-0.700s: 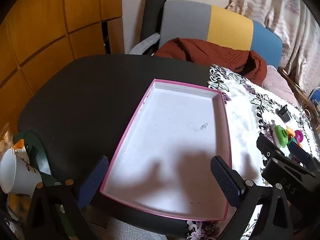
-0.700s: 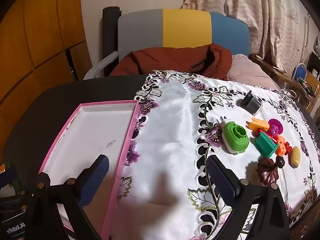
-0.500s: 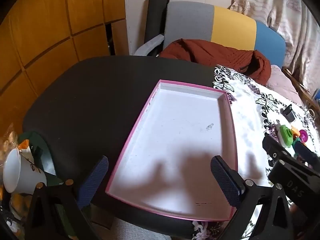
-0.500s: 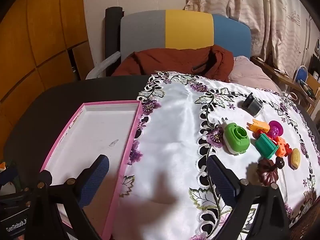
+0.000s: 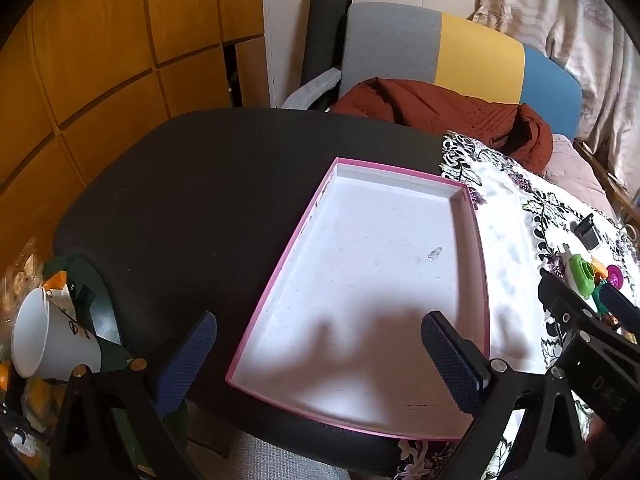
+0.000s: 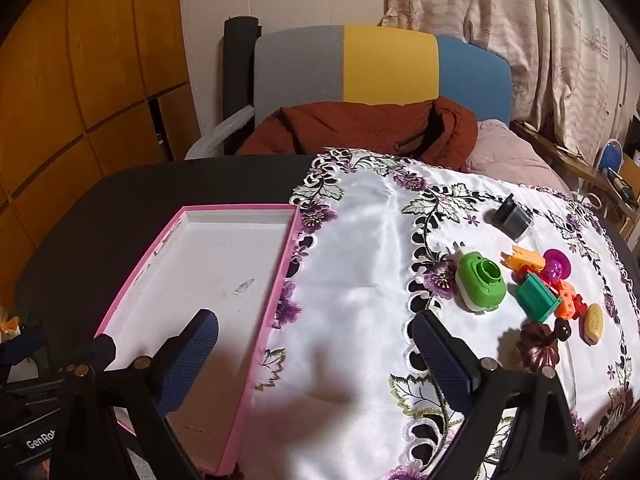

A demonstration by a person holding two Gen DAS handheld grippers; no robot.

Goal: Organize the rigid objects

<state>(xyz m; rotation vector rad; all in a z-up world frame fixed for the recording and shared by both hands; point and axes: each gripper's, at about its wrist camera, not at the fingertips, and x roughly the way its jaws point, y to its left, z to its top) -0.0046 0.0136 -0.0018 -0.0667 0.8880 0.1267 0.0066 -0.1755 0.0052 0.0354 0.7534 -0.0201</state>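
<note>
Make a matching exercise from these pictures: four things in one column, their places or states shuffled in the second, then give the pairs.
Things:
1. pink tray
2. green round toy
3. white cup
4. rust-red jacket

Places or states:
A. lying on the chair seat behind the table
B. on the dark table top, nothing inside it
C. on the white floral cloth, beside the other small toys
D. on its side, off the table's left edge

Pairs: 1-B, 2-C, 3-D, 4-A
</note>
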